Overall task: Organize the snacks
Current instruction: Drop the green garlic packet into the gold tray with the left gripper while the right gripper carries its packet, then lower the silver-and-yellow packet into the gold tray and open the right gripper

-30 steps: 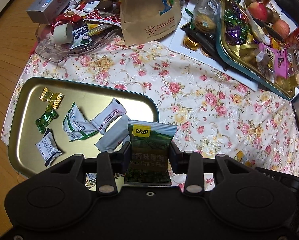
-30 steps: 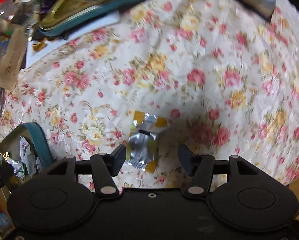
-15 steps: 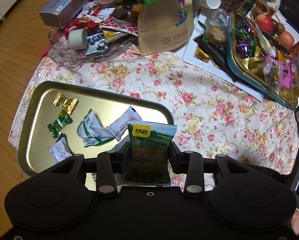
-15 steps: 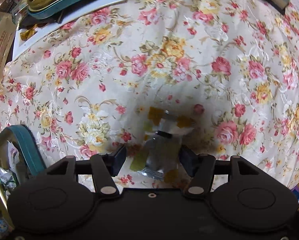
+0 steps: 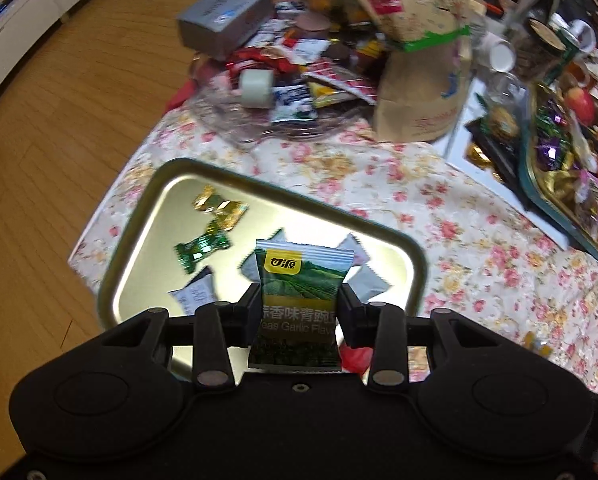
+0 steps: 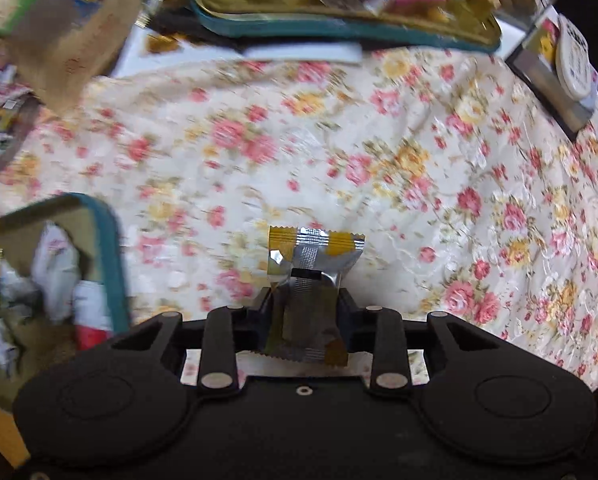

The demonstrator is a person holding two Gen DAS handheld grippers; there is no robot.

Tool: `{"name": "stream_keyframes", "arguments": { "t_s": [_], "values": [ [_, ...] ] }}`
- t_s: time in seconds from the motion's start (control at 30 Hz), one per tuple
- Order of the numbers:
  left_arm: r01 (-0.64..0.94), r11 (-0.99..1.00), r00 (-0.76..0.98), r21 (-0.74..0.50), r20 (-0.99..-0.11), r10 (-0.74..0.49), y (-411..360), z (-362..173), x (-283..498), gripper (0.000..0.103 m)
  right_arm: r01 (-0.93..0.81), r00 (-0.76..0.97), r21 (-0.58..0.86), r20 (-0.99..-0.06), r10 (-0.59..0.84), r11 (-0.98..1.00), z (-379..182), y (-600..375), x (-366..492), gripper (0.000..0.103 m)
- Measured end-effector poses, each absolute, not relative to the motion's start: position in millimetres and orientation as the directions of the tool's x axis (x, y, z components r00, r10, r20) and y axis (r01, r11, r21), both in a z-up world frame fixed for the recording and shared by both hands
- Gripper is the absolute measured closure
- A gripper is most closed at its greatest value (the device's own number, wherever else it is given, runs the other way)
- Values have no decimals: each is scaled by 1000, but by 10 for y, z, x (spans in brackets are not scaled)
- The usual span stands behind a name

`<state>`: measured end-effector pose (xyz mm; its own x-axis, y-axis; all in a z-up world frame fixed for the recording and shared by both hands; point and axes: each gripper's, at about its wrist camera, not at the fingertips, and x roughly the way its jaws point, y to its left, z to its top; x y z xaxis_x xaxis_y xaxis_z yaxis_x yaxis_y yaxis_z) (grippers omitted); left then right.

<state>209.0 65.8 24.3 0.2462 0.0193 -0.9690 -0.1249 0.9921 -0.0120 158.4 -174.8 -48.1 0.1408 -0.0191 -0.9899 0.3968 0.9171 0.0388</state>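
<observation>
On the left side of the flowered tablecloth (image 5: pixel 439 208) we see the gold metal tray (image 5: pixel 147 216), and we have the left gripper (image 5: pixel 299 310) poised over its near right part, jaws closed narrowly on a green pea packet (image 5: pixel 299 300) marked garlic flavour, held upright with its long axis running away from us along the fingers. Below and beyond it lie a gold-wrapped candy (image 5: pixel 219 206), a green-wrapped candy (image 5: pixel 201 250) and some white and grey sachets (image 5: pixel 363 276), so we judge the drop spot is straight under the packet and the next move is only a lowering and a release. Further right, the right gripper (image 6: pixel 305 308) is pinched on a silver-and-yellow packet (image 6: pixel 313 276), seam side facing us, also standing lengthwise between the fingers and lifted clear of the cloth. For that one the tray, here showing its teal rim (image 6: pixel 113 248), lies well off to the left, so we judge the left arm is the nearer to delivering. The left view alone shows us the tray's contents plainly and the clutter behind it, a brown paper bag (image 5: pixel 423 60) and a grey box (image 5: pixel 225 18); the right view alone shows the tray's teal outer edge and the bare cloth between it and the second packet.
</observation>
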Motion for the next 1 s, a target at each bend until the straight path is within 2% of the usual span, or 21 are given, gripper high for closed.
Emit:
{"name": "stream_keyframes", "arguments": {
  "t_s": [0.23, 0.4, 0.63, 1.0],
  "values": [
    [-235, 972, 209, 26, -975, 77, 1118, 143, 1928, 56, 248, 301, 140, -952, 61, 959, 212, -1394, 1532, 69],
    [-303, 953, 194, 16, -978, 79, 1340, 78, 1868, 56, 144, 339, 196, -931, 138, 970, 462, -1118, 1461, 69],
    [-306, 951, 192, -47, -981, 14, 1386, -2, 1886, 56, 28, 344, 198, -922, 177, 980, 491, -718, 1433, 69],
    [-302, 952, 224, -57, -975, 13, 1382, 16, 1879, 55, -48, 357, 169, -918, 175, 984, 527, -365, 1446, 69]
  ]
}}
